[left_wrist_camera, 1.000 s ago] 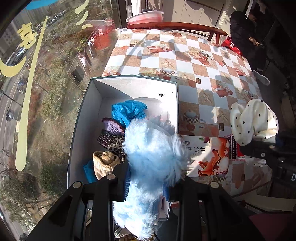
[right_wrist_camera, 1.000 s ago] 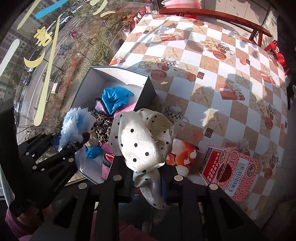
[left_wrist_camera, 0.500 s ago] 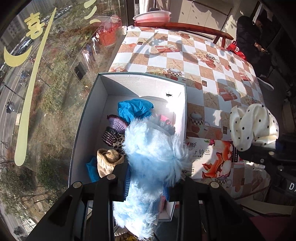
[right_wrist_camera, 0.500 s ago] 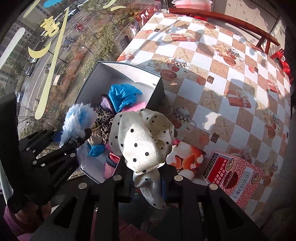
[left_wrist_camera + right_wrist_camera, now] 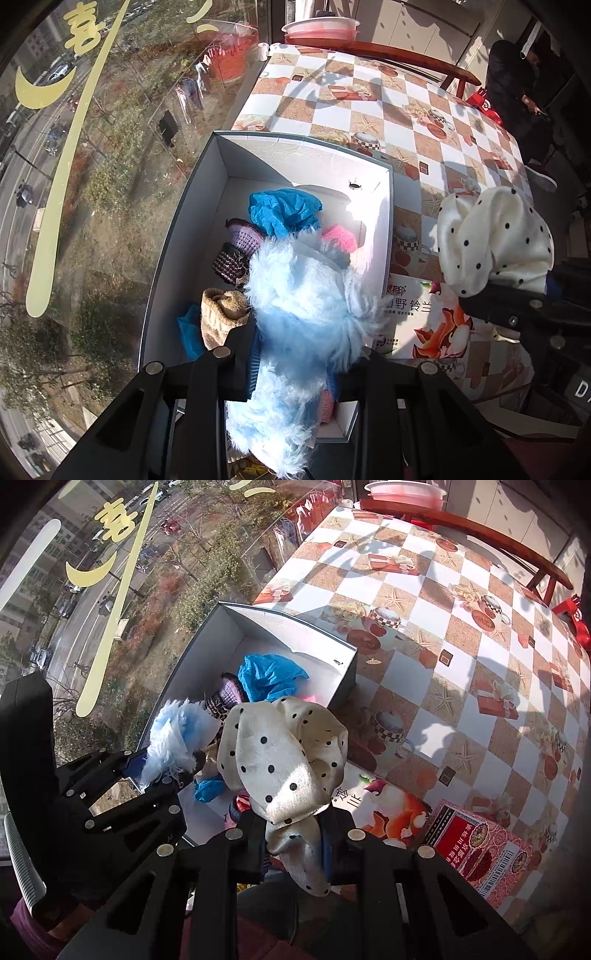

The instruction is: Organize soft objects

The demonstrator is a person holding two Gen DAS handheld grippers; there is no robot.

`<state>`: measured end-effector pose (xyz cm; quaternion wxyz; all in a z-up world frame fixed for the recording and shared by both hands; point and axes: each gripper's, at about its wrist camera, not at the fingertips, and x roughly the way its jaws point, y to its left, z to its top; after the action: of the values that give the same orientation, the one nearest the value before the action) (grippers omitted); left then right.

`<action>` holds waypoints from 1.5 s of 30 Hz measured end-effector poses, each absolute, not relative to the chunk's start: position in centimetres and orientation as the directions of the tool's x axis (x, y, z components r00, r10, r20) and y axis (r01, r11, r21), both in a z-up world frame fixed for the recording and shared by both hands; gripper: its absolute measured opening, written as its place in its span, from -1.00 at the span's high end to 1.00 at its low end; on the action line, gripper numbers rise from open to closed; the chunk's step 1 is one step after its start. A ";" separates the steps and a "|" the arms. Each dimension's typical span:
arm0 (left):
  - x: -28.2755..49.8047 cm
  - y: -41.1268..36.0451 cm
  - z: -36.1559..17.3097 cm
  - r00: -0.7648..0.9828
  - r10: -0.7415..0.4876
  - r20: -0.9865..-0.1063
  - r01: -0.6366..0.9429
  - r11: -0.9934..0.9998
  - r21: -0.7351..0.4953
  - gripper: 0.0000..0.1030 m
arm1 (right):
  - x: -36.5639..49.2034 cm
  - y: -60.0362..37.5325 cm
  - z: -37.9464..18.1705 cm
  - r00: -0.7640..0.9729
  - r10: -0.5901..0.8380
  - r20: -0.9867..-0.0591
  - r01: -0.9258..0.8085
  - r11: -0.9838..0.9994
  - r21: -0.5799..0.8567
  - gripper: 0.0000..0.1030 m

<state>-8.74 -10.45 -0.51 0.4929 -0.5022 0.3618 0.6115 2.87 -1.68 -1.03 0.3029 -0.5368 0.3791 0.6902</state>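
The desk [image 5: 461,635], under a checkered cloth, stands against a window. At its window-side edge sits an open grey box [image 5: 384,221], its white floor already part filled with soft things: a blue crumpled cloth [image 5: 284,212], a tan knitted piece [image 5: 221,314], purple and patterned bits beside them. So the box looks like the collecting place. The left gripper [image 5: 295,347] pinches a fluffy light-blue item [image 5: 303,306] and hangs right over the box, probably to drop it straight in. The right gripper [image 5: 295,834] is clamped on a cream polka-dot cloth [image 5: 280,753], held just beside the box's near right corner, likely waiting its turn. A small red printed carton [image 5: 480,845] lies on the desk, apart.
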 end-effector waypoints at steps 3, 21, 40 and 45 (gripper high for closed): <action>-9.0 -10.4 -0.7 -0.008 0.235 -0.972 -0.964 -0.260 -0.055 0.39 | 2.1 -1.7 -1.1 -0.240 0.006 -0.971 -0.816 -0.543 0.198 0.60; -10.1 -9.8 -1.9 0.010 0.197 -0.980 -0.951 -0.300 -0.070 0.38 | 0.3 -0.4 -2.2 -0.230 -0.025 -0.973 -0.810 -0.550 0.205 0.60; -10.8 -9.6 -2.0 0.046 0.231 -0.972 -0.931 -0.342 -0.125 -0.57 | -1.7 0.6 -3.4 -0.213 -0.061 -0.975 -0.805 -0.554 0.211 -0.14; -10.4 -9.5 -3.1 0.025 0.133 -0.991 -0.936 -0.346 -0.070 -0.57 | -1.6 0.8 -3.0 -0.184 -0.033 -0.982 -0.813 -0.557 0.171 -0.50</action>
<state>-10.37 -9.47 -3.12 0.4459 -0.5602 0.3580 0.5994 -1.60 0.79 -2.99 0.2892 -0.5696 0.3714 0.6738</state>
